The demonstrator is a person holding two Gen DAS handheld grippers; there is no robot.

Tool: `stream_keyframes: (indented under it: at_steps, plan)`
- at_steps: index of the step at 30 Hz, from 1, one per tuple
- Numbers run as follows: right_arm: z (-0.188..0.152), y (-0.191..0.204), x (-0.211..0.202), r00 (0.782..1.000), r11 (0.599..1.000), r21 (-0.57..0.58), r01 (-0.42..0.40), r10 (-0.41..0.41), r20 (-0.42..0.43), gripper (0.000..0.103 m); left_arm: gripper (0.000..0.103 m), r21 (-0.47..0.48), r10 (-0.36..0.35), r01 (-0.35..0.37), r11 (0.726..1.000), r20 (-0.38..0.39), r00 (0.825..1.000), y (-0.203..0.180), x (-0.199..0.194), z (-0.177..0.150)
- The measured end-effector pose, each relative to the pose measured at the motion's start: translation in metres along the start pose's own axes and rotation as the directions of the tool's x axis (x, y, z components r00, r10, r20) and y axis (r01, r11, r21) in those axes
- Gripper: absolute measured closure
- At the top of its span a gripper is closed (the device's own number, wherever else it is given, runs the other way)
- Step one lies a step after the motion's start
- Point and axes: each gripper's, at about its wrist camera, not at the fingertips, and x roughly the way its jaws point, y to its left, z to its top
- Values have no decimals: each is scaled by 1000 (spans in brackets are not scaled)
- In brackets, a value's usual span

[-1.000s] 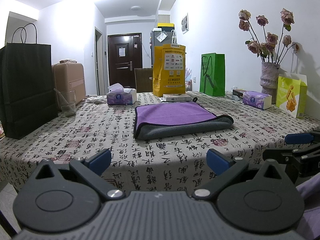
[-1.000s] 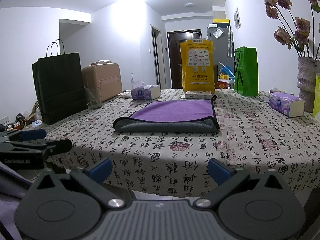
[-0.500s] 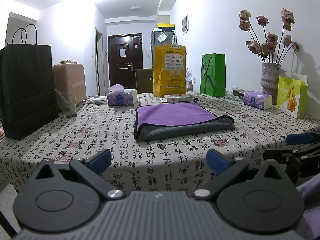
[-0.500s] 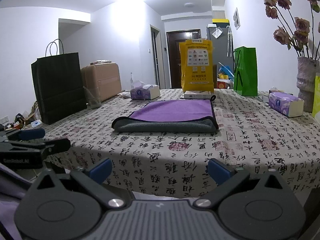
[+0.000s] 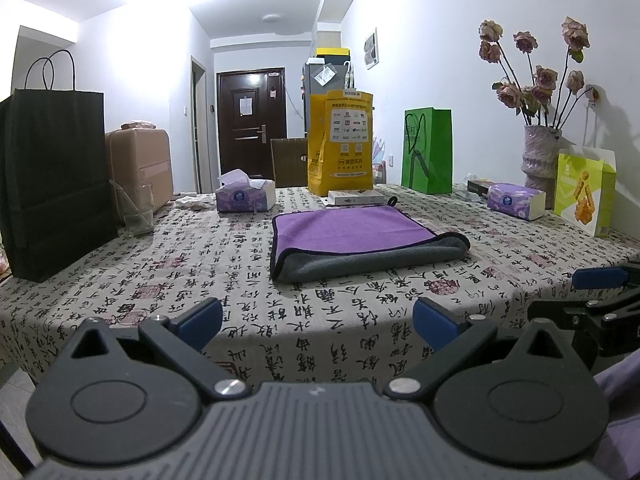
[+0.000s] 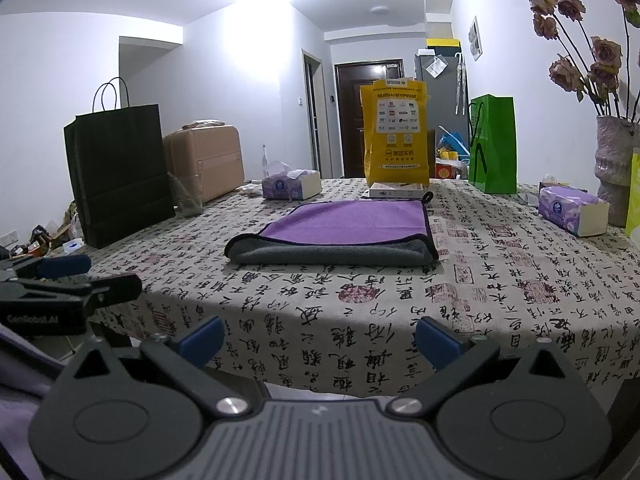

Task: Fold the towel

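One fold: visible on the towel point(image 5: 352, 236); purple face up, grey underside showing along the rolled near edge.
Towel position: flat on the tablecloth point(image 5: 200, 280), well ahead of both sets of jaws, slightly right of centre for the left pair, slightly left for the right pair.
Left gripper point(image 5: 318, 316): jaws wide, holding nothing, short of the table edge.
Right gripper point(image 6: 318, 336): jaws wide, empty, likewise held back.
Done: judged one fold at least.
Left: judged a further fold possible; otherwise complete.
Surroundings: tissue box point(image 5: 245, 197) and yellow bag point(image 5: 341, 142) beyond the towel, clear of it.
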Motion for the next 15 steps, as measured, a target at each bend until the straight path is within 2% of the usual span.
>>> stream_keyframes:
  at_steps: [15]
  plan:
    - [1, 0, 1, 1000, 1000, 8, 2, -2, -5, 1, 0, 1, -1, 1, 1000, -1, 1000, 3, 2, 0]
